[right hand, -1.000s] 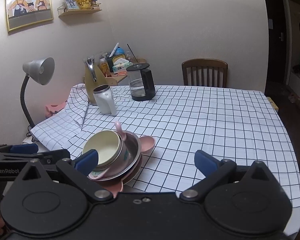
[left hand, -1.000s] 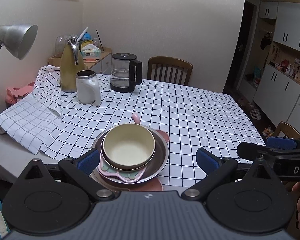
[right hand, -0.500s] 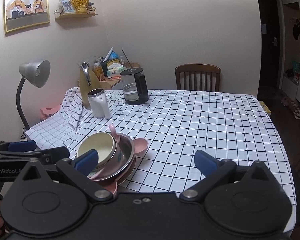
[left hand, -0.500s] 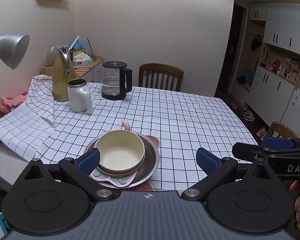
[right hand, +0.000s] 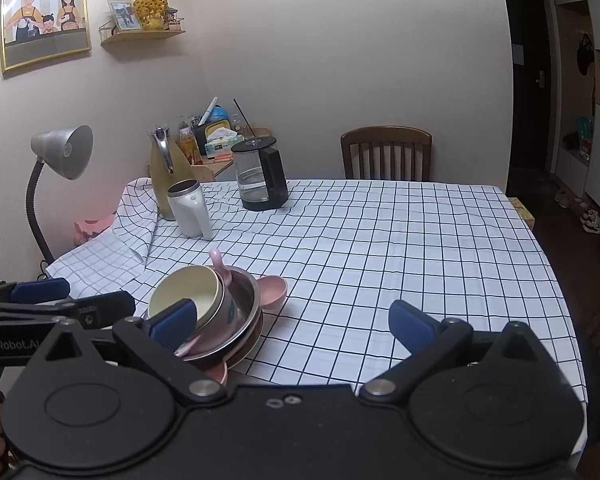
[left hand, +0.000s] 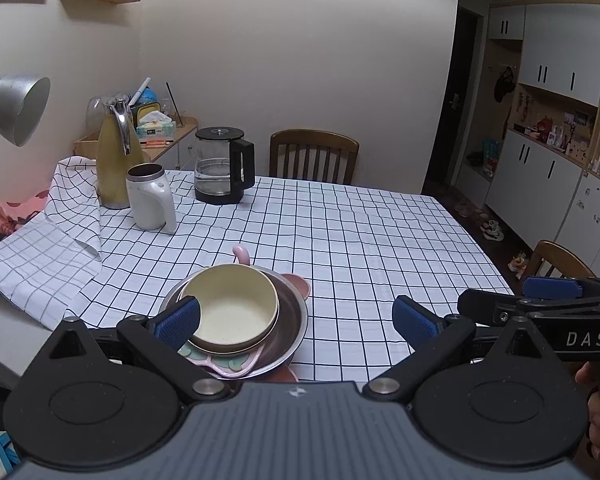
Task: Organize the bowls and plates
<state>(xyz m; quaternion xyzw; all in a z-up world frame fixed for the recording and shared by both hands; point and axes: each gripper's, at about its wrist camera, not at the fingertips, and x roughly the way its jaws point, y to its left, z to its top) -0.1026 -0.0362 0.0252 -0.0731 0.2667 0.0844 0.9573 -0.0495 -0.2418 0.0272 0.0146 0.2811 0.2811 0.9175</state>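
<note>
Meanwhile, both cameras are seen to be drawn back and raised compared with a second ago: the stack of dishes [left hand: 236, 320] sits lower and smaller in each view, and more of the wall shelf and pictures is taken in. The stack itself is unchanged. A cream bowl [left hand: 230, 306] is nested on a pink plate inside a steel bowl [left hand: 292, 320], with further pink dishes beneath, all gathered at the near edge of the bench [left hand: 360, 240]. The left gripper [left hand: 296, 318] and the right gripper [right hand: 292, 318] are held with fingers spread wide and nothing is pinched between them. Such a gathered pile fits either dishes already collected or a pile waiting to be sorted apart; which one cannot be settled.

The bench is covered by a white checked cloth [right hand: 380, 240], rumpled at the far left. A white jug [left hand: 150, 196], a yellow flask [left hand: 116, 160] and a glass kettle [left hand: 224, 168] are stood there. A lamp [right hand: 60, 152], a wooden chair [right hand: 386, 152] and white cabinets [left hand: 548, 160] are seen around it.
</note>
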